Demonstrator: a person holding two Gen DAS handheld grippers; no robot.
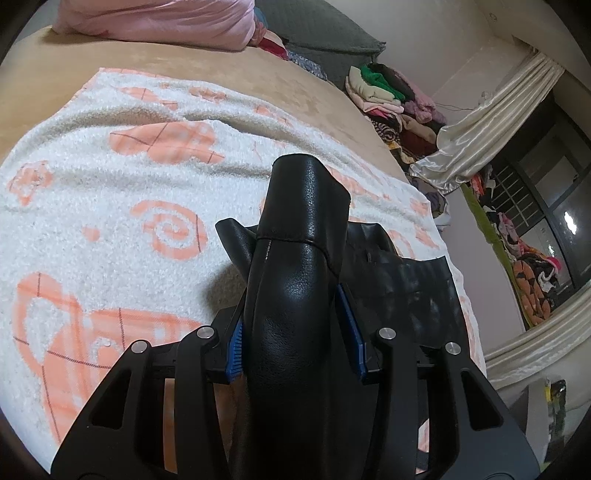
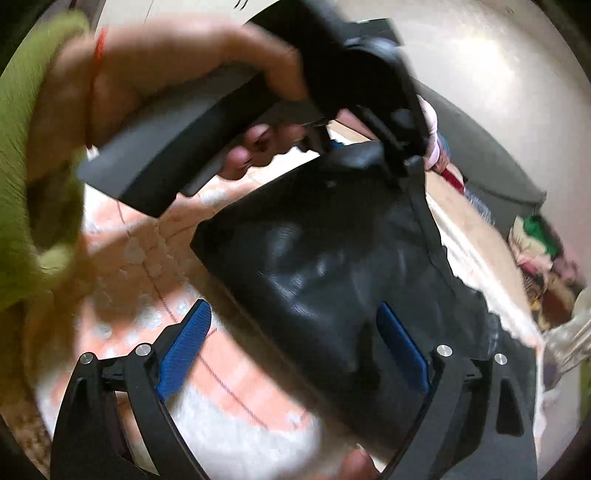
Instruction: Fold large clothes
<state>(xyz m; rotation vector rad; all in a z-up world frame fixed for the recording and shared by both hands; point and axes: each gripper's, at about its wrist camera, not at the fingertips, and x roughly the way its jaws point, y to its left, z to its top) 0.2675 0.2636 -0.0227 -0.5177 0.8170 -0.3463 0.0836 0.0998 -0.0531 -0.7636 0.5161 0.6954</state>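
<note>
We count one black leather garment [image 1: 295, 280], lower centre on the one white-and-orange blanket [image 1: 110, 206]. Left gripper [image 1: 295, 332] clamps a bunched roll of it. Right gripper [image 2: 295, 350] gapes wide, gripping nothing, leather blurred beyond. One left hand [image 2: 155, 74] upper left. Clothes pile [image 1: 391, 99] partly cut off.

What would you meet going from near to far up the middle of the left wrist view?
Left gripper → black leather garment → white and orange blanket → tan bed cover → pink pillow.
</note>
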